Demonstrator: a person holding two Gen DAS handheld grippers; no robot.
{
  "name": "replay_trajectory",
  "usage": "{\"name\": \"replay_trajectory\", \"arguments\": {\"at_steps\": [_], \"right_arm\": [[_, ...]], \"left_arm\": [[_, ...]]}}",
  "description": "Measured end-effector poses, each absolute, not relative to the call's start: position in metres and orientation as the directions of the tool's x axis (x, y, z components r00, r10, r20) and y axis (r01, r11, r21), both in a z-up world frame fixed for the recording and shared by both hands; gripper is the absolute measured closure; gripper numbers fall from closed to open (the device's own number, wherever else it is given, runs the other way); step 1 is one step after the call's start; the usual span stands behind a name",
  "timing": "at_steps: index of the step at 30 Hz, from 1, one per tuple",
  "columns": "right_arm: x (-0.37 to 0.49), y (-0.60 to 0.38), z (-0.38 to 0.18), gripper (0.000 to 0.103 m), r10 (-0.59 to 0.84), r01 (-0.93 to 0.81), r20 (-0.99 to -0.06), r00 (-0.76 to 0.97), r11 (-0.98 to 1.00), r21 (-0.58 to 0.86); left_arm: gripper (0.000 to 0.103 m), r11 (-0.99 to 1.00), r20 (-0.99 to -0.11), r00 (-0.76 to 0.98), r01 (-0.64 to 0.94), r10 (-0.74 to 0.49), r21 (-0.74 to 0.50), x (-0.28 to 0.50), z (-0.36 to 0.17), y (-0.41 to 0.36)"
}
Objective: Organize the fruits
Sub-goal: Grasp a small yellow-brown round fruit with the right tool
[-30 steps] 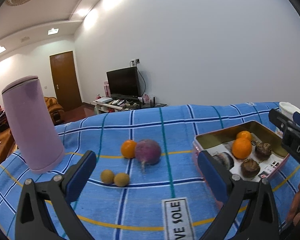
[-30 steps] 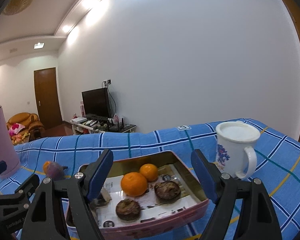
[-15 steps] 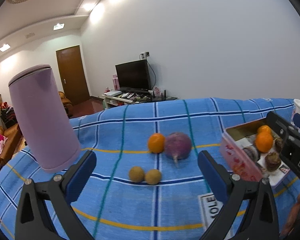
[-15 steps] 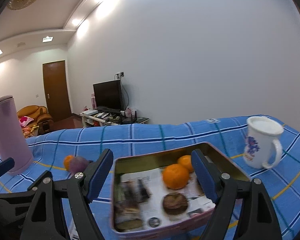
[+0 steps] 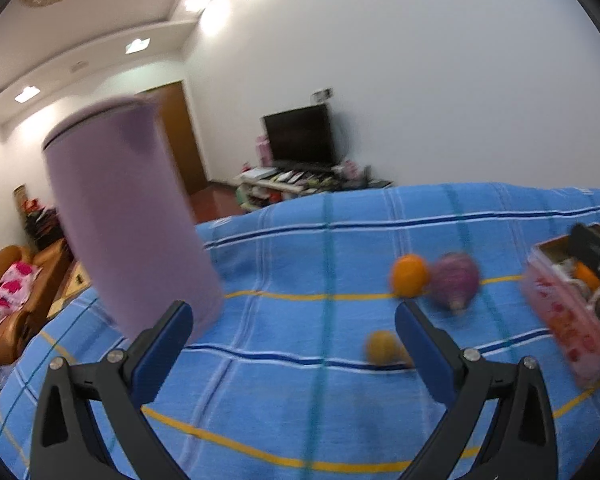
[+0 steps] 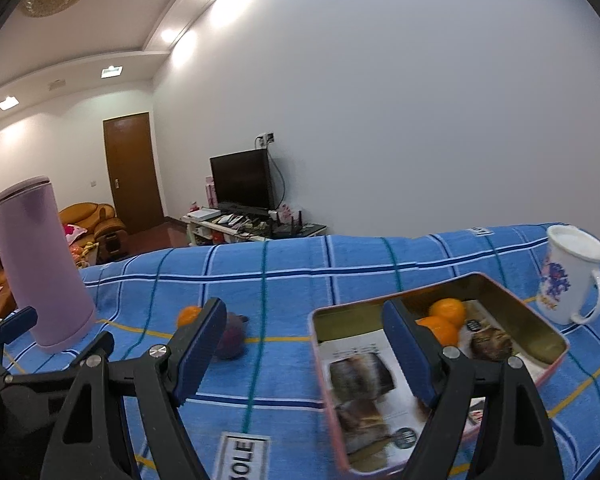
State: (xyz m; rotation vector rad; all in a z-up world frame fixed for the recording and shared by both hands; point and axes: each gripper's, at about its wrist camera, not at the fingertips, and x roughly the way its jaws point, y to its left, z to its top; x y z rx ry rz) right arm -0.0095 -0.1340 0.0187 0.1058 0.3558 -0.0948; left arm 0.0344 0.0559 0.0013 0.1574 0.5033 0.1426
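Left view panned left since a second ago: tin slid to right edge of frame, purple bottle now fills centre-left. Left gripper wide, empty; right gripper wide, empty over tin's near left corner.

Loose orange, purple fruit, small yellow fruit centre-right on blue cloth, outside tin. Likely still approaching; nothing picked.

Open cloth between left claws; bottle close to left finger, tin wall at right.

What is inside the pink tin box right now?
The pink tin box holds two oranges, a dark brown round fruit and a printed paper liner. The right gripper hides part.
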Motion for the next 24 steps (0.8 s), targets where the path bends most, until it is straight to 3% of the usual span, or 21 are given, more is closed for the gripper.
{"name": "replay_trajectory", "arguments": {"at_steps": [9,14,18,24], "right_arm": [[0.012,-0.097,0.011,0.022,0.007,0.011,-0.431,0.902,0.999,0.04],[0.033,-0.073,0.0,0.024,0.1,-0.084,-0.537,0.838,0.995,0.055],[0.055,-0.052,-0.016,0.057,0.161,-0.162,-0.645,0.747,0.985,0.059],[0.067,-0.041,-0.03,0.06,0.233,-0.227,-0.707,0.667,0.968,0.104]], "left_arm": [[0.0,0.954,-0.563,0.77,-0.248,0.3,0.169,0.058,-0.01,0.118],[0.0,0.95,-0.607,0.732,-0.273,0.309,0.153,0.063,-0.017,0.132],[0.0,0.952,-0.616,0.729,-0.265,0.3,0.15,0.062,-0.019,0.134],[0.0,0.959,-0.619,0.735,-0.25,0.278,0.133,0.061,-0.015,0.133]]}}
